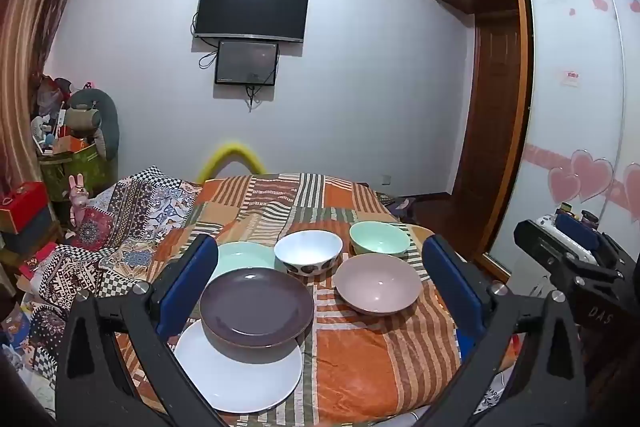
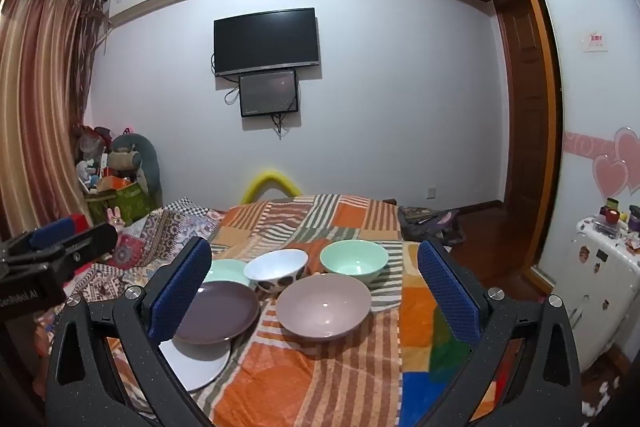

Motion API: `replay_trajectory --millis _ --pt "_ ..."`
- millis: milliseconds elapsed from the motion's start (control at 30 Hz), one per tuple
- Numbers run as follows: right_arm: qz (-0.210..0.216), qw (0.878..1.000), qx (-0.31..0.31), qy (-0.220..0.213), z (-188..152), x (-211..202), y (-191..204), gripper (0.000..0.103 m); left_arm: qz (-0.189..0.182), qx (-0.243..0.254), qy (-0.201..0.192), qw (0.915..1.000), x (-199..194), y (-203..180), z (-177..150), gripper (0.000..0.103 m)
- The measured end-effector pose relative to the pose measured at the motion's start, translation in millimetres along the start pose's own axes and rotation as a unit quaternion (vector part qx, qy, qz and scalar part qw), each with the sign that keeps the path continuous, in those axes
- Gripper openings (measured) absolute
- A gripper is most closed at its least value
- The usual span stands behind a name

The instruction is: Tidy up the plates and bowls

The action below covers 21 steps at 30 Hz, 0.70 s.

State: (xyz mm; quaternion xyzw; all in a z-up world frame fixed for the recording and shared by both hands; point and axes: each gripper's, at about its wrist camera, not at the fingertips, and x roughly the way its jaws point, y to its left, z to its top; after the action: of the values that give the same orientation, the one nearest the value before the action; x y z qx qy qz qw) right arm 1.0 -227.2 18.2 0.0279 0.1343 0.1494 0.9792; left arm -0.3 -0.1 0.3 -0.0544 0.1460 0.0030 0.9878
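On a striped orange cloth, a dark purple plate (image 1: 257, 307) (image 2: 218, 311) rests partly on a white plate (image 1: 240, 375) (image 2: 196, 363). Behind them lies a mint plate (image 1: 244, 255) (image 2: 226, 269). A white bowl with dark spots (image 1: 308, 251) (image 2: 276, 269), a mint bowl (image 1: 379, 237) (image 2: 354, 261) and a pink bowl (image 1: 378, 283) (image 2: 324, 305) stand to the right. My left gripper (image 1: 320, 283) hangs open above the dishes with nothing between its blue pads. My right gripper (image 2: 316, 291) is open too, over the pink bowl, touching nothing.
The cloth covers a table (image 1: 360, 367) beside a bed with patterned quilts (image 1: 120, 219). The right gripper's body (image 1: 568, 259) shows at the right edge. A white case with small items (image 2: 600, 267) stands right. A wardrobe (image 2: 580, 87) and TV wall (image 2: 266, 43) lie beyond.
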Motion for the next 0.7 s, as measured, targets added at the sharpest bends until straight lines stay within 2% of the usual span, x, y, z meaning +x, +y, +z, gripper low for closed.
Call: replay_trajectory --millis 233,367,700 --pt "0.008 1.0 0.0 0.004 3.6 2.3 3.7 0.103 -0.003 0.006 0.001 1.0 -8.1 9.8 5.9 0.103" --pt "0.011 1.0 0.002 0.004 6.9 1.8 2.7 0.103 0.005 0.012 -0.002 0.9999 -2.7 -1.5 -2.6 0.103" --pt "0.015 1.0 0.005 0.005 2.7 5.5 4.1 0.103 0.003 0.013 -0.003 0.9999 -3.4 -1.4 -0.3 0.103"
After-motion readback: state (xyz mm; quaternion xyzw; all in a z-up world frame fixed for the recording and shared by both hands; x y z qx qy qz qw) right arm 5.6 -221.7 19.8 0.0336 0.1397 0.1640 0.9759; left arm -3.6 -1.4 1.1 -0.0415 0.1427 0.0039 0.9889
